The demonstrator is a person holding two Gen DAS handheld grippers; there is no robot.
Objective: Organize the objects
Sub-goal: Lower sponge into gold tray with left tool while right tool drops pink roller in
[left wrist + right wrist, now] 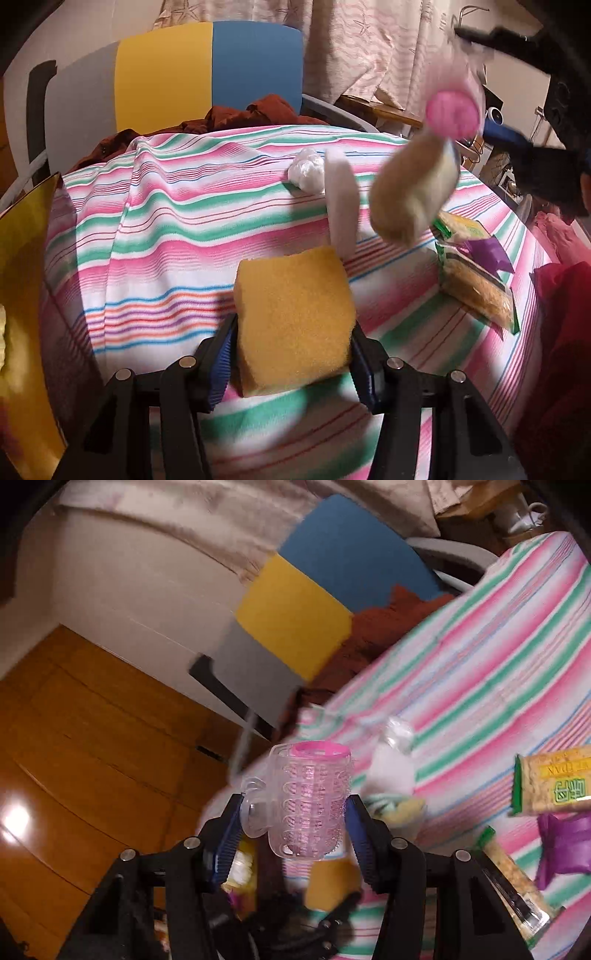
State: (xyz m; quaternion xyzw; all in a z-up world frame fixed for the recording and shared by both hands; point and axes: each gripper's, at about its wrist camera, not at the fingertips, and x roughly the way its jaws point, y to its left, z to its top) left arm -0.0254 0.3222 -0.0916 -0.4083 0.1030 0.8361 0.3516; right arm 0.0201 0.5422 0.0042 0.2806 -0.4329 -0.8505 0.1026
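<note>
A striped cloth (177, 221) is covering the table, with a yellow-and-blue chair (207, 70) standing behind (curtains beyond). The left gripper (291, 354) is squeezing a yellow sponge (295, 317) above the cloth; the right gripper (295, 819) is clamping a pink hair roller (310, 801) aloft.

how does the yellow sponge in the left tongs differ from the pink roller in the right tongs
The yellow sponge is a solid, opaque, matte block; the pink roller is a see-through, bristly cylinder with a pink rim. The sponge is boxy with flat faces, the roller round and hollow-looking. The sponge sits low over the striped cloth; the roller is held up clear of it. Both are clamped between blue pads, in the left tongs and the right tongs.
</note>
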